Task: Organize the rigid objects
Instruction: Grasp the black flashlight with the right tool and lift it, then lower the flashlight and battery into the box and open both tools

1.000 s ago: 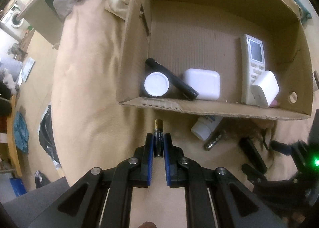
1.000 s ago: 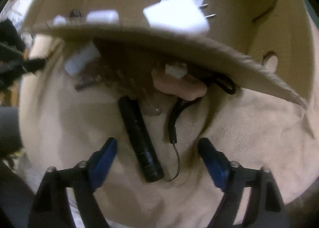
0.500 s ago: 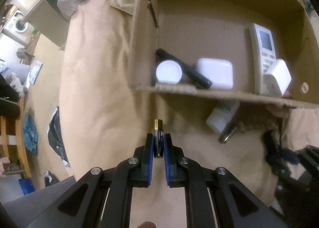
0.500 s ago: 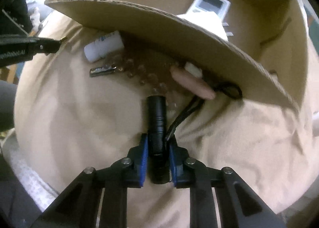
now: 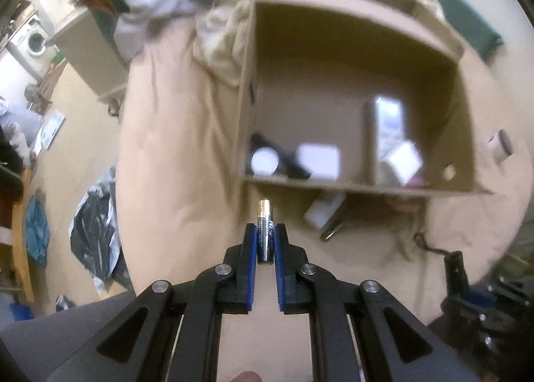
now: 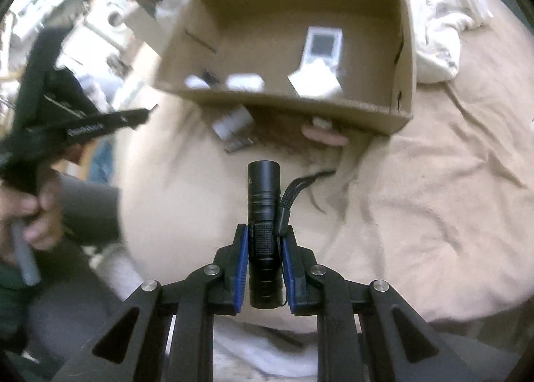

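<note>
My left gripper [image 5: 265,228] is shut on a small dark battery [image 5: 265,228] with a gold tip, held above the beige blanket just short of the cardboard box [image 5: 353,186]. My right gripper [image 6: 264,230] is shut on a black flashlight [image 6: 263,202] whose wrist cord [image 6: 293,188] trails to the right. The box [image 6: 287,105] holds a white remote [image 6: 323,45], a white plug adapter [image 6: 315,81], a white case [image 5: 318,161] and a white-capped jar [image 5: 264,161]. The flashlight also shows at the lower right of the left wrist view [image 5: 455,270].
In front of the box on the blanket [image 6: 434,198] lie a white bottle [image 6: 233,121], a small metal piece [image 6: 238,145] and a pink object [image 6: 325,135]. A rumpled white cloth [image 6: 440,15] lies right of the box. A hand [image 6: 30,215] grips the left tool's handle.
My right gripper closed on the flashlight and lifted it off the blanket. Both grippers rose, so the box now looks smaller and farther; the battery stayed clamped in the left one.
</note>
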